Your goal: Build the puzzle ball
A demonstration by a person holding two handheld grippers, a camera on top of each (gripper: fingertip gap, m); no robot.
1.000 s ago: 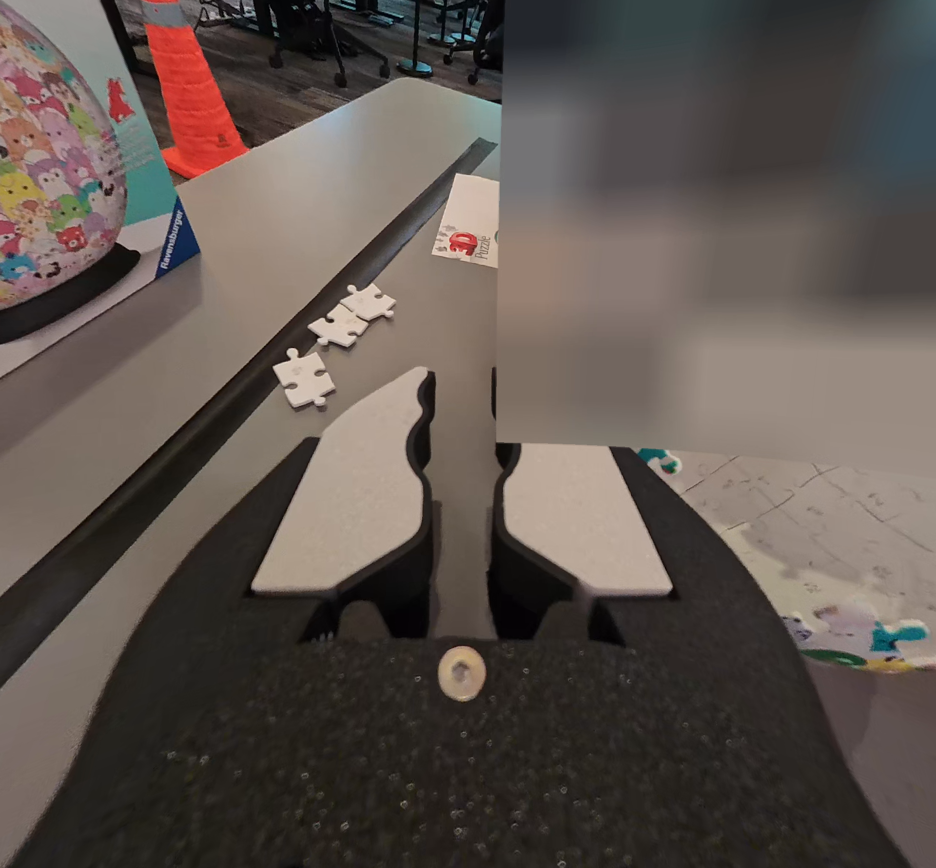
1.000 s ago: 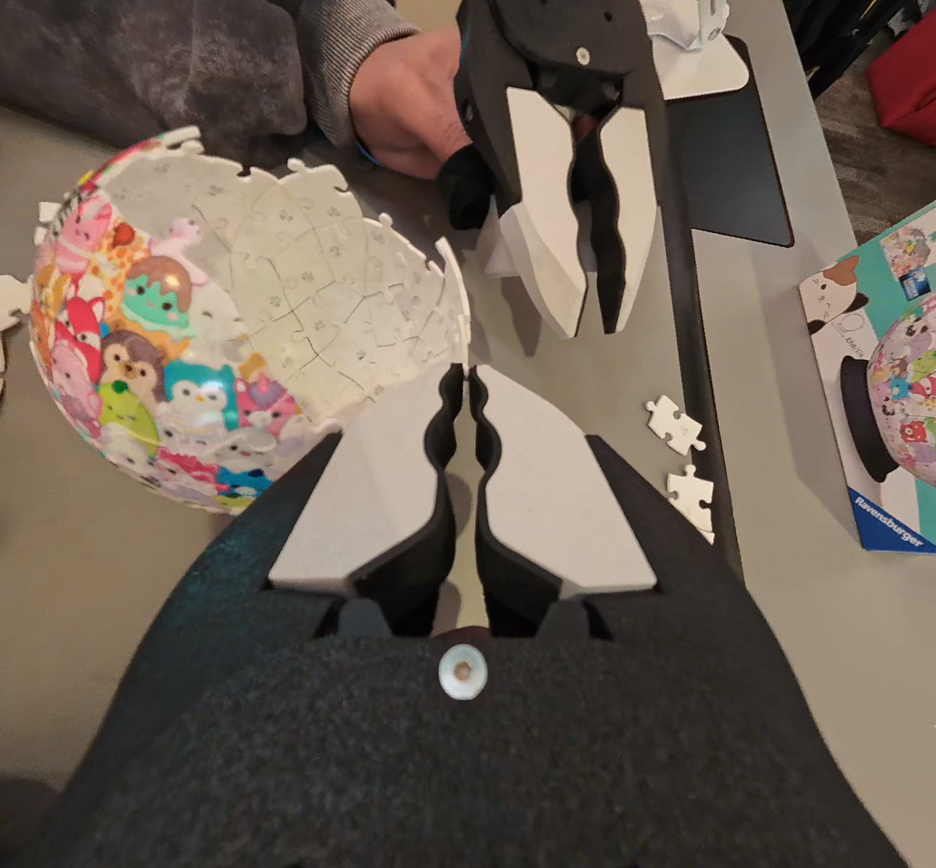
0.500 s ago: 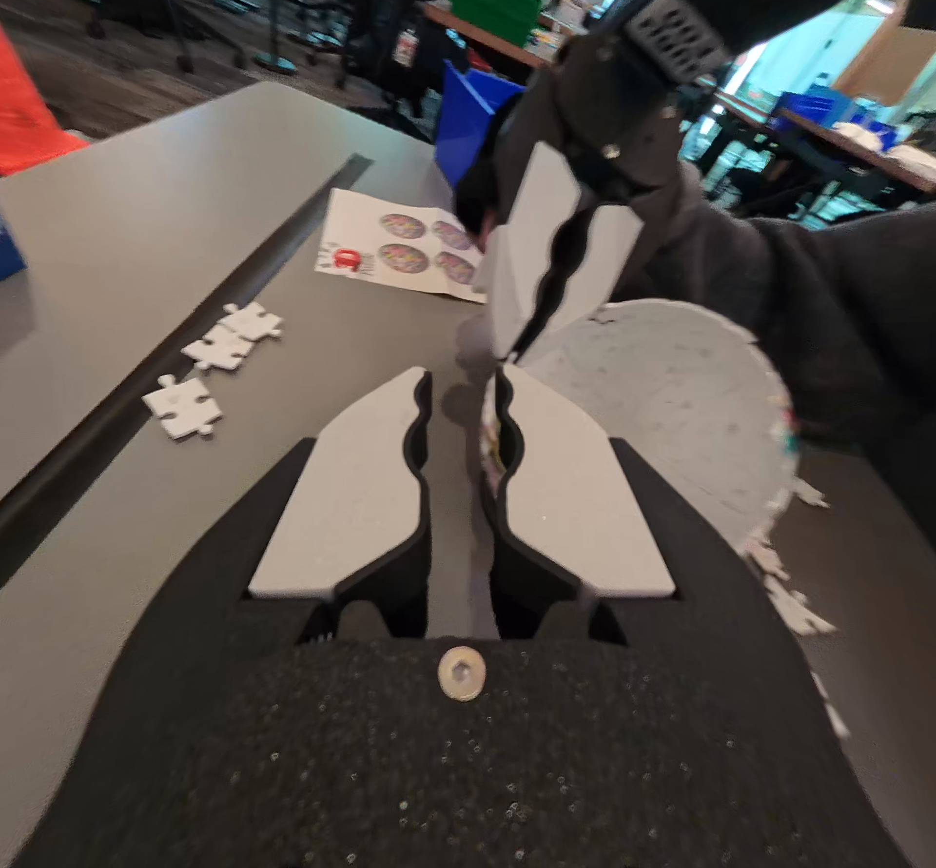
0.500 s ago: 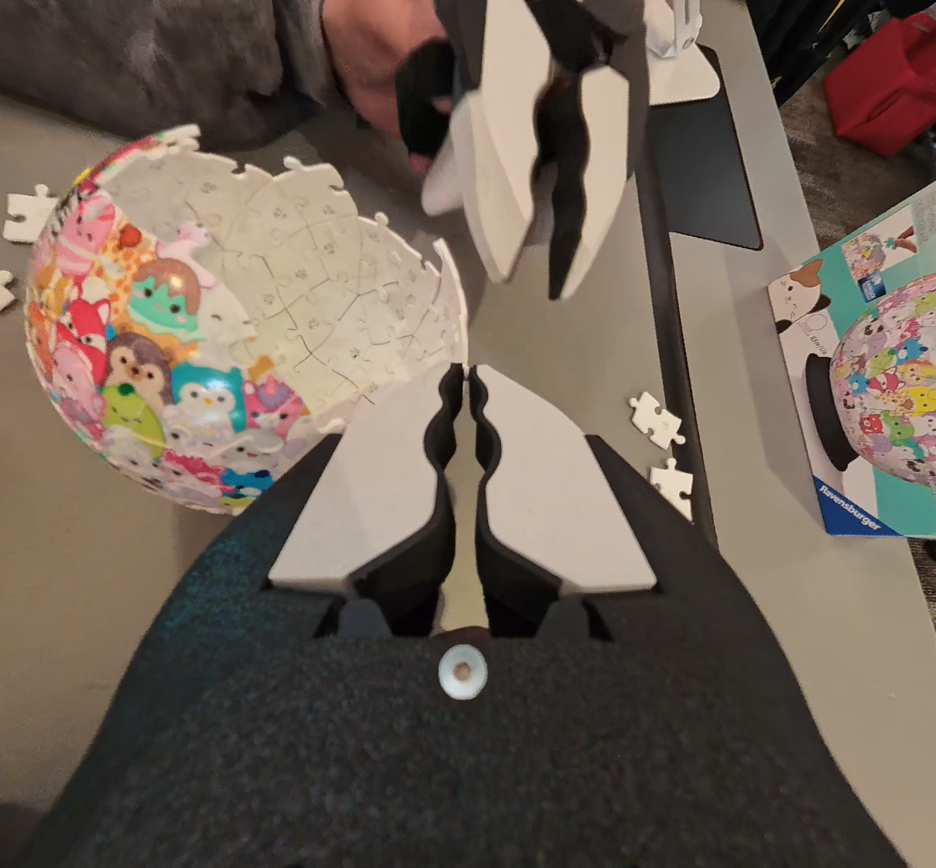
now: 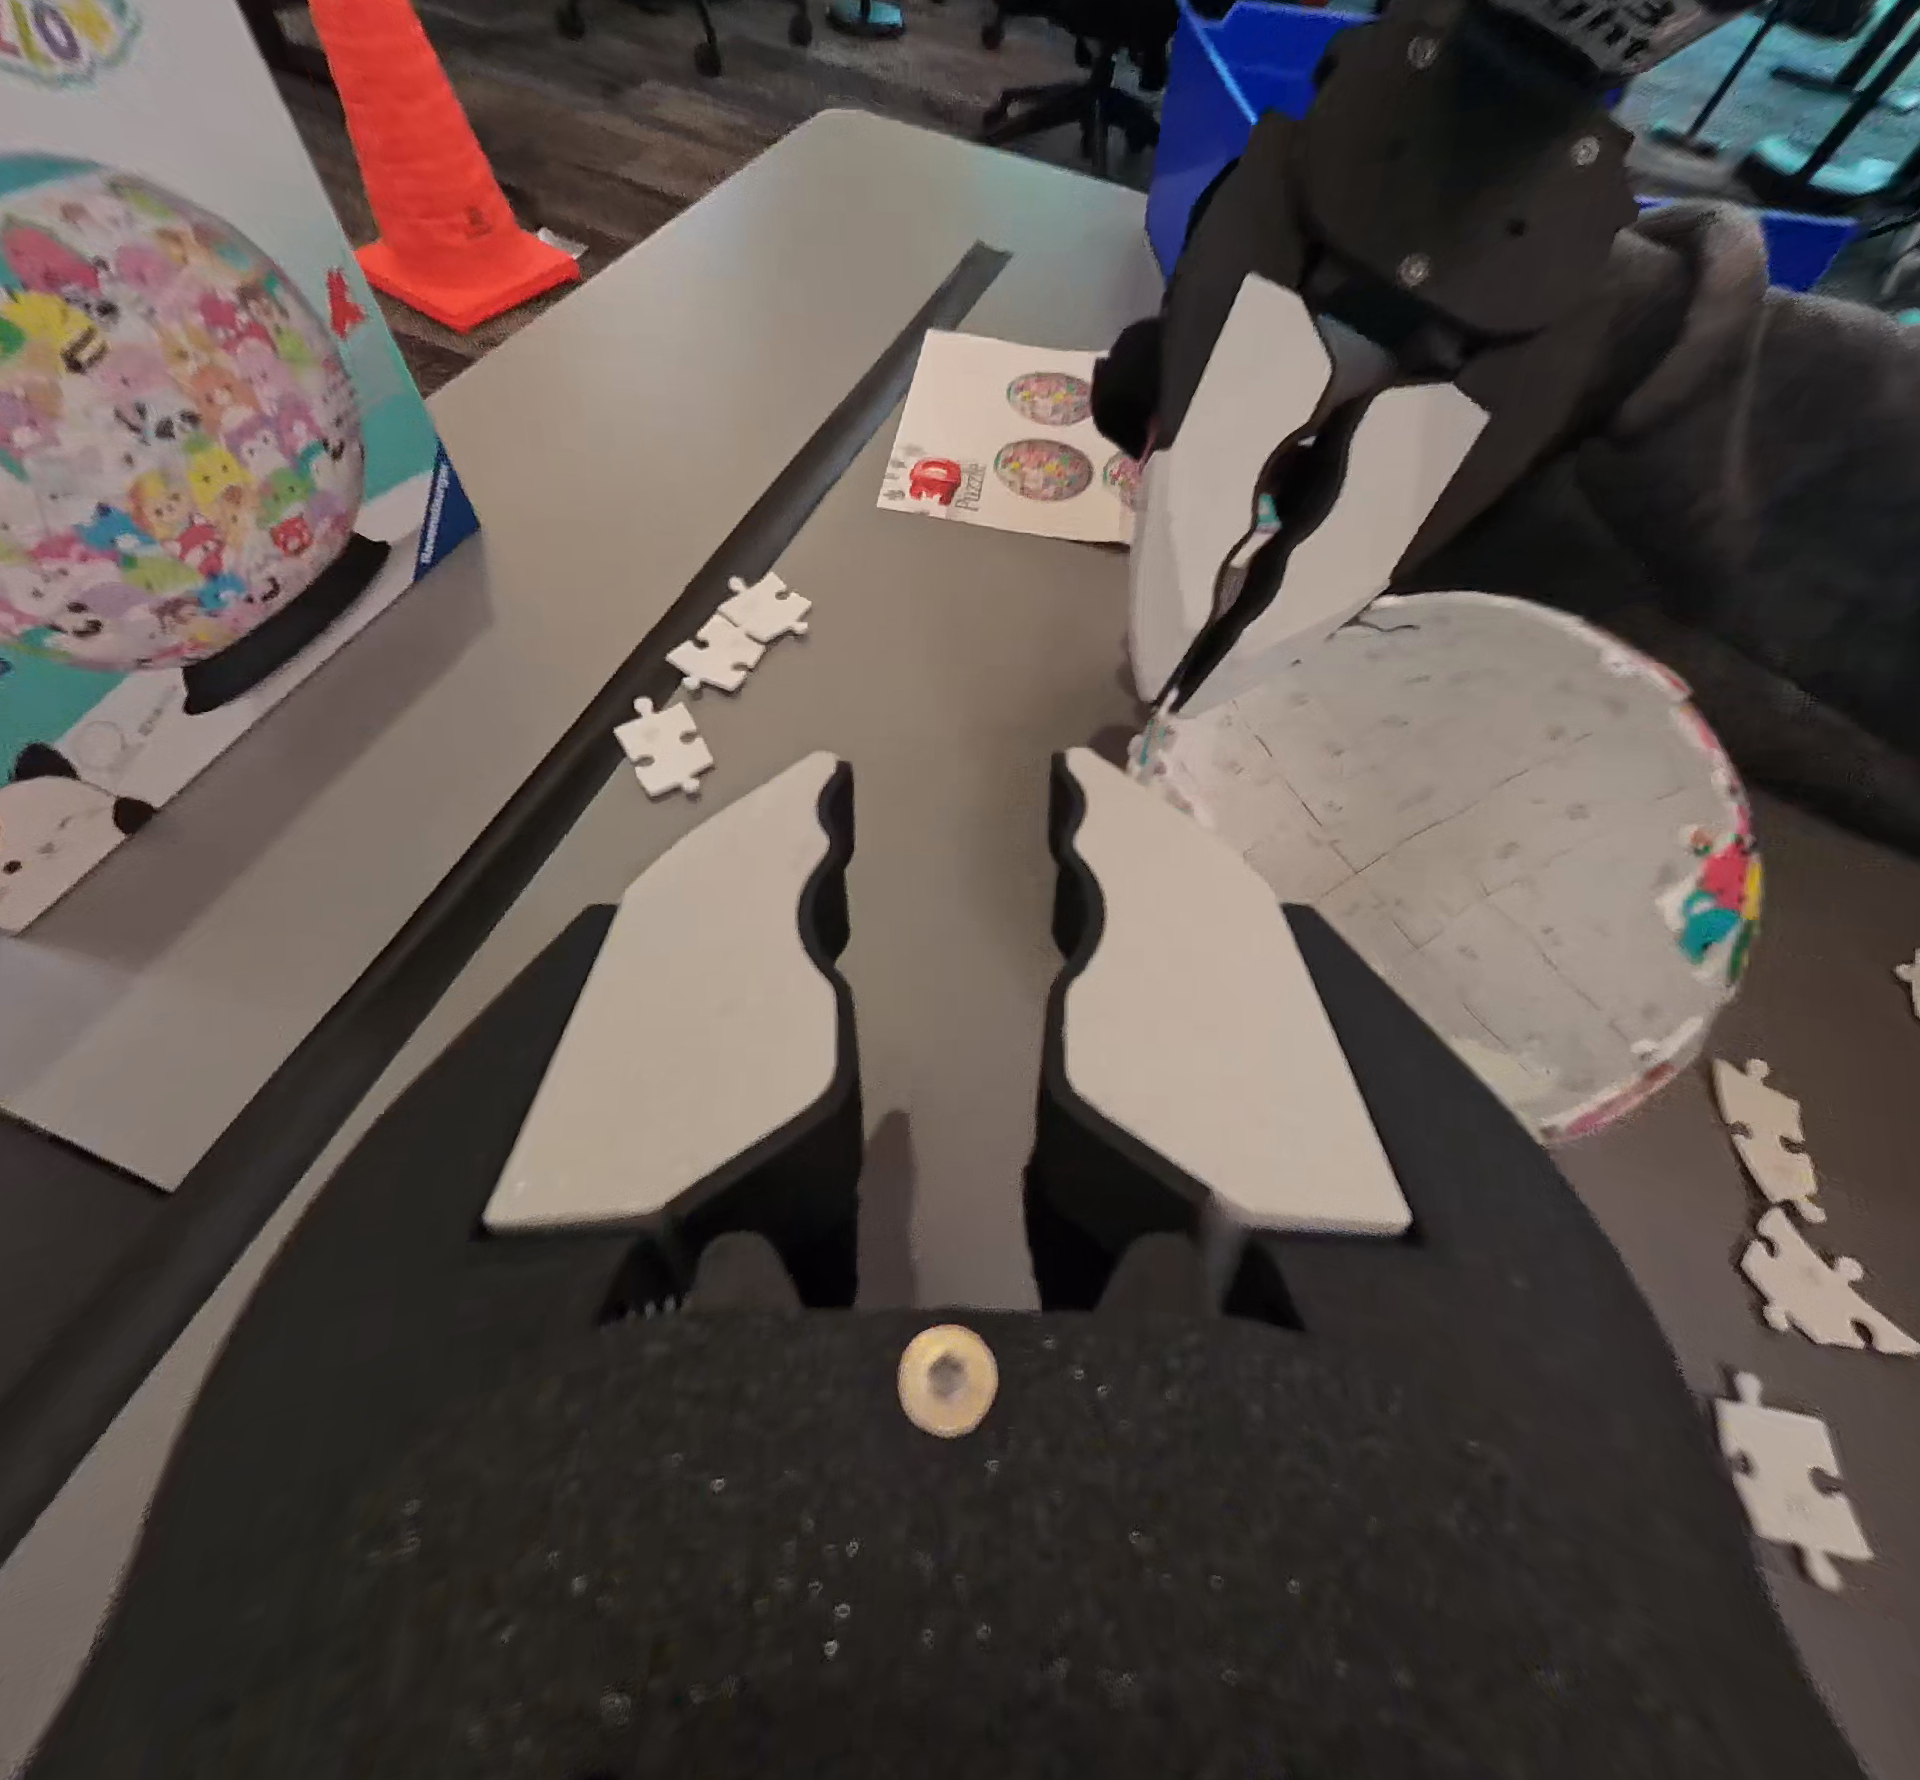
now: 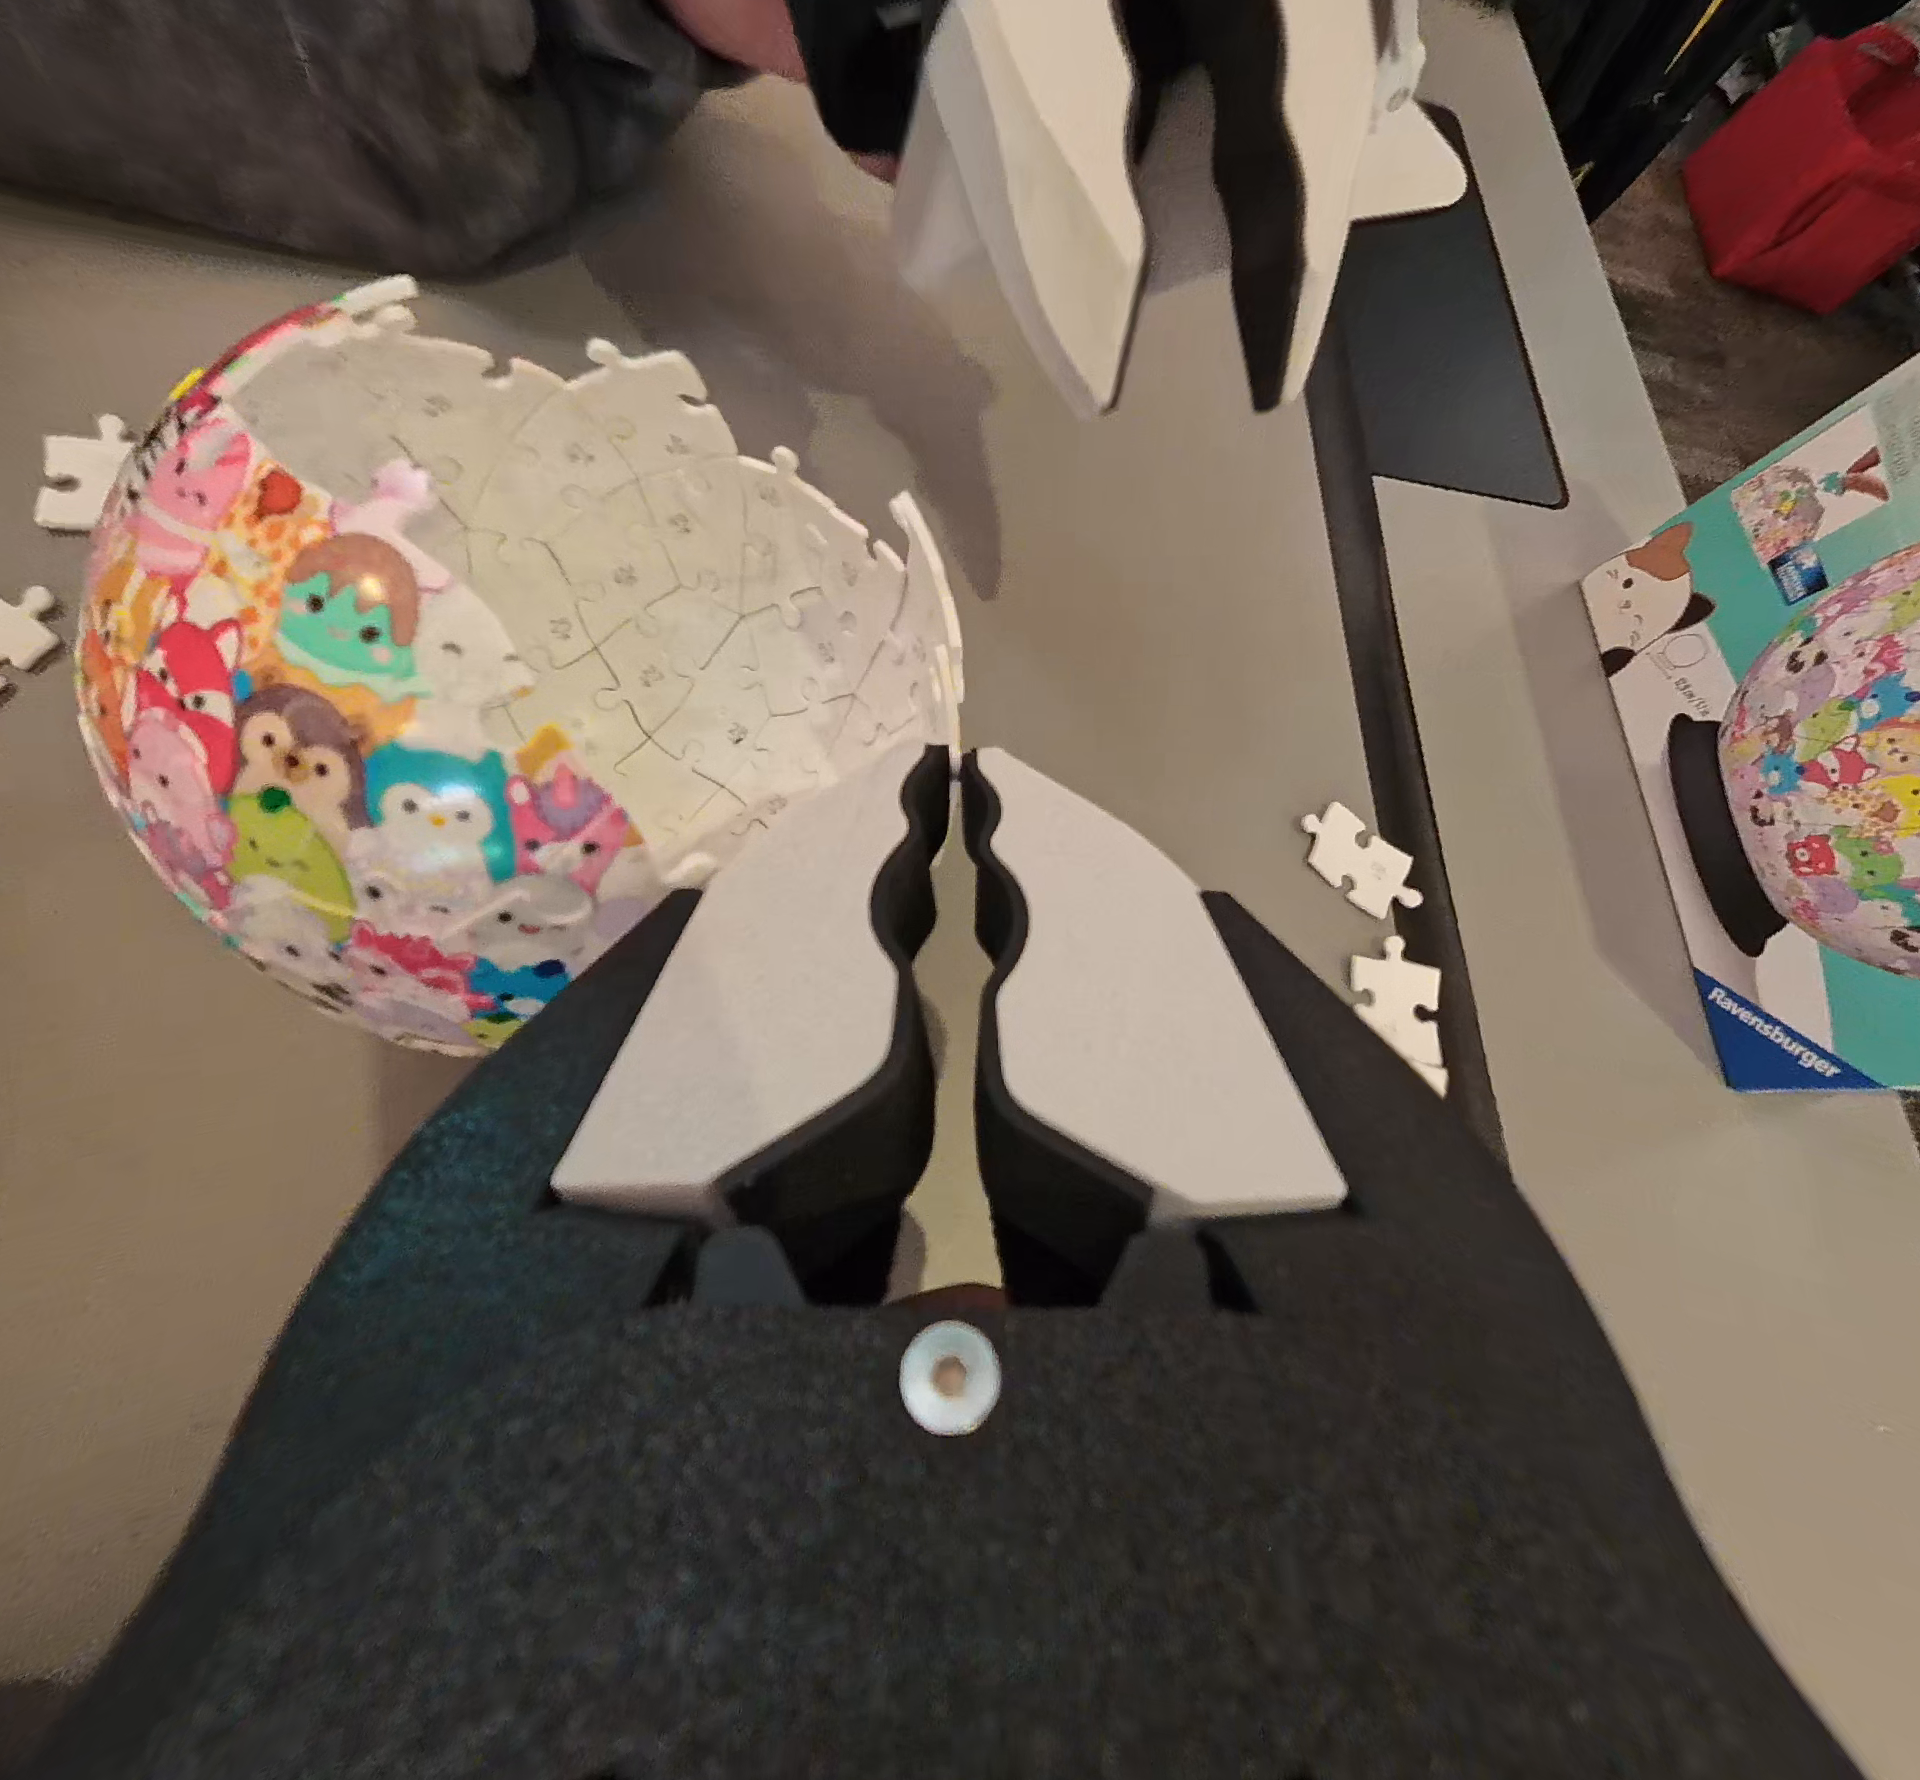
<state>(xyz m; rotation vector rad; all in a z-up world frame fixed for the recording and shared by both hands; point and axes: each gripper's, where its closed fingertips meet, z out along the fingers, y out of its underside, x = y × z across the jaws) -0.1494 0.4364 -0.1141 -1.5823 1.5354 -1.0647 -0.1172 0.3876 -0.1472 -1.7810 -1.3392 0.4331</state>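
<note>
The half-built puzzle ball (image 6: pixel 436 691) is an open shell on the grey table, coloured outside and white inside; it also shows in the left wrist view (image 5: pixel 1455 847). My right gripper (image 6: pixel 956 764) is shut on a puzzle piece at the shell's near rim; in the left wrist view (image 5: pixel 1174 702) its tips touch that rim from above. My left gripper (image 5: pixel 951 774) is open and empty, held above the table just left of the shell; in the right wrist view (image 6: pixel 1184 400) it hangs beyond the shell, apart from it.
Loose white pieces lie by the table's dark seam (image 5: pixel 717 660) (image 6: pixel 1361 857) and right of the shell (image 5: pixel 1787 1294). The puzzle box (image 5: pixel 187 442) (image 6: pixel 1818 743) stands at the side. A leaflet (image 5: pixel 997 452), an orange cone (image 5: pixel 416 120) and a person's grey sleeve (image 6: pixel 260 16) are nearby. My right fingertips sit around 7 centimeters from my left ones.
My left gripper has opened wider and lifted away from the shell's rim. My right gripper has stayed shut at the rim.
</note>
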